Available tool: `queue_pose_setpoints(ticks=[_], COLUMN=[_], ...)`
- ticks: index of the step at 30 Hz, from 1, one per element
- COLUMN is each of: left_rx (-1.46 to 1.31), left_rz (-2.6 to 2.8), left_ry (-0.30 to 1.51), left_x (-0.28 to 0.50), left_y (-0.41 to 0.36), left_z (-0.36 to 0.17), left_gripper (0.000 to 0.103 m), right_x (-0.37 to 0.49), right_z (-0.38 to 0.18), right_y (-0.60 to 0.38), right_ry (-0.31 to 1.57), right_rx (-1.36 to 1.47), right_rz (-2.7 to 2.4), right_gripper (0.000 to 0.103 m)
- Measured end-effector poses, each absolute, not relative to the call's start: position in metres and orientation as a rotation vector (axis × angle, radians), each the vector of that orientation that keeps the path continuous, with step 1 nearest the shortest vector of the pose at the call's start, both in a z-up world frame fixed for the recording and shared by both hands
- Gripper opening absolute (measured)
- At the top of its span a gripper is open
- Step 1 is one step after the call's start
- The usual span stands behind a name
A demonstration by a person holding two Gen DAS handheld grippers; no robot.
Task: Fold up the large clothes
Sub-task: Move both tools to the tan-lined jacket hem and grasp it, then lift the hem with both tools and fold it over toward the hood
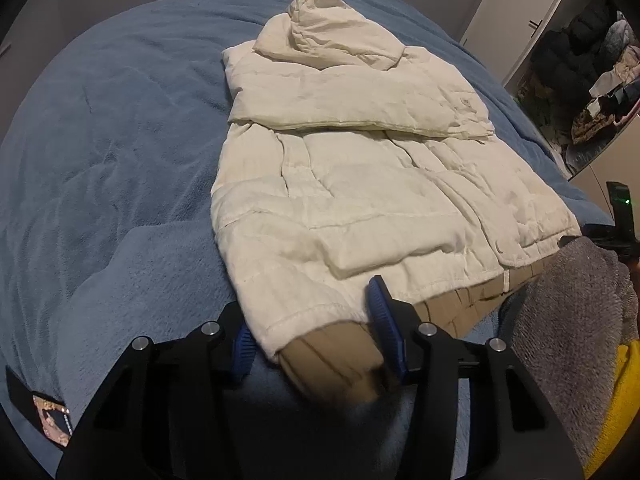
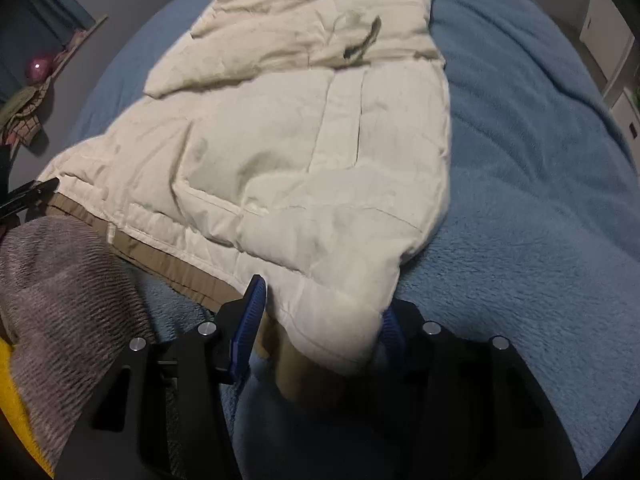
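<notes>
Blue fleece-covered bed (image 1: 120,140), cream puffer jacket (image 1: 360,184) flat upon it

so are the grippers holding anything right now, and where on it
Each hand-held gripper, left and right, has its jaws apart around a bottom hem corner of the jacket. Neither is clamped, so nothing looks held yet.

Cream jacket (image 1: 360,200) – tan hem; blue blanket (image 1: 100,140).
</notes>
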State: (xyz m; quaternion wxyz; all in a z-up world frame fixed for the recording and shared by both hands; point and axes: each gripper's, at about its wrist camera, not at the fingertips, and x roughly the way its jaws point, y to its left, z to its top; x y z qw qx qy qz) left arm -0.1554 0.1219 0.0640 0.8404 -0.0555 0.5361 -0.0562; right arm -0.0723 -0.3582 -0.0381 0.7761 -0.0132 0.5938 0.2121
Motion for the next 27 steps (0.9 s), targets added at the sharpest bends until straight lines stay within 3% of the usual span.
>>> queue_pose_setpoints(ticks=[2, 3, 4, 6, 12, 27], left_rx=[-0.092, -0.088, -0.085, -0.074, -0.103, -0.170], left_rz=[-0.112, -0.110, -0.111, -0.118, -0.131, -0.116], left_ry=[1.114, 1.107, 1.098, 1.077, 0.996, 0.809], left_x=[-0.153, -0.153, -0.154, -0.155, -0.136, -0.016], left_y=[0.119, 0.118, 0.119, 0.119, 0.125, 0.167], left_z=[0.063, 0.064, 0.066, 0.071, 0.093, 0.157], left_gripper=[0.038, 0.034, 0.028, 0.024, 0.019, 0.016], right_x=[-0.074, -0.075, -0.077, -0.078, -0.059, 0.065], right_z=[-0.028, -0.021, -0.012, 0.006, 0.049, 0.120], right_y=[-0.349, -0.346, -0.344, -0.346, -0.346, -0.352], right_ry=[1.219, 1.180, 1.141, 1.081, 0.971, 0.803], right_rx=[-0.094, -0.142, -0.176, -0.197, -0.175, -0.046], right_rz=[0.450, 0.440, 0.438, 0.444, 0.462, 0.432], right_gripper=[0.041, 0.027, 0.021, 0.017, 0.013, 0.012])
